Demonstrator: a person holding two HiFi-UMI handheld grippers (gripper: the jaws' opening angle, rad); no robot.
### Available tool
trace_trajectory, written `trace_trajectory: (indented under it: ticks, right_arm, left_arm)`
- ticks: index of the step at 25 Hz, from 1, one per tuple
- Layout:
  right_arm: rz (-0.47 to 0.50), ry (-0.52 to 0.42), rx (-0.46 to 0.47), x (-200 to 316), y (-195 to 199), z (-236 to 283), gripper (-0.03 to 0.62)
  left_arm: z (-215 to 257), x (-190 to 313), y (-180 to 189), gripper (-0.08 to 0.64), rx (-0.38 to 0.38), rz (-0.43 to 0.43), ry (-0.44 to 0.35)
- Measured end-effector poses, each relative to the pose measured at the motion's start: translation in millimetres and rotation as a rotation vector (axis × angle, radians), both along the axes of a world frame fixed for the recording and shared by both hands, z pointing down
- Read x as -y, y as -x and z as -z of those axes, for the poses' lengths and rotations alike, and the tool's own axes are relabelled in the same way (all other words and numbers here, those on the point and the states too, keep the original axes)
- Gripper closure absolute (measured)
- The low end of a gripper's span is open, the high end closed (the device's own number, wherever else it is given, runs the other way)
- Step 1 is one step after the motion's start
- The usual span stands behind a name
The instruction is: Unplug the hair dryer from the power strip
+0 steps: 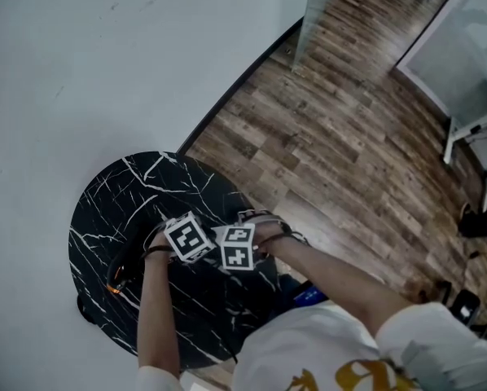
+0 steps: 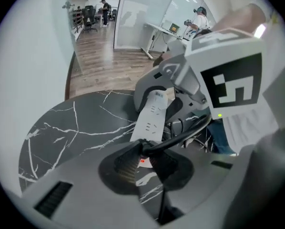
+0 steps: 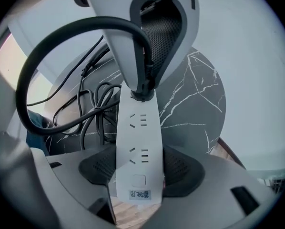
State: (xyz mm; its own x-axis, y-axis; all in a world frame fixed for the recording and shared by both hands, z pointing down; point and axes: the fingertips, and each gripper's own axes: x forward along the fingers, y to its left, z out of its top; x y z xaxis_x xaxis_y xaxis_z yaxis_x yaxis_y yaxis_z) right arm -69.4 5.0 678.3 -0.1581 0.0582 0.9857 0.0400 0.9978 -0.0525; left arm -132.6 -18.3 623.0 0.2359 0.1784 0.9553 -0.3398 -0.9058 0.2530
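Observation:
A white power strip [image 3: 138, 142] lies on the black marble table [image 1: 113, 194], and my right gripper [image 3: 137, 175] is shut on its near end. At the strip's far end stands the hair dryer's black plug [image 3: 141, 87], touching the strip's top face. My left gripper [image 2: 145, 163] points down and is shut on that plug [image 2: 148, 146]. The plug's black cord [image 3: 47, 56] arcs away to the left. In the head view both grippers [image 1: 186, 239] [image 1: 237, 247] meet over the table's near side, and their marker cubes hide the strip and the plug.
A tangle of black cords [image 3: 92, 113] lies on the table beside the strip. A dark object with an orange spot [image 1: 117, 279] sits at the table's left edge. A white wall [image 1: 105, 55] runs behind the table, and wood floor [image 1: 349, 137] spreads to the right.

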Motion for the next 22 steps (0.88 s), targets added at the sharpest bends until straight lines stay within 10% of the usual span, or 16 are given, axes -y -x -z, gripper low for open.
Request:
trace_trajectory:
  ticks: [10,18,22]
  right_arm:
    - [0.000,0.001,0.011,1,1,3,0.322]
    - [0.009,0.002,0.015,-1,-2,1,0.322]
    - [0.006,-0.001,0.017,-2,-2,2,0.322]
  left_arm:
    - [-1,-19,1,0.509,0.088,0.000,-0.187]
    - [4,-5,-2,0.503,-0.004,0.034,0.054]
    - [7,-9,-8,0.503,-0.047,0.060,0.028]
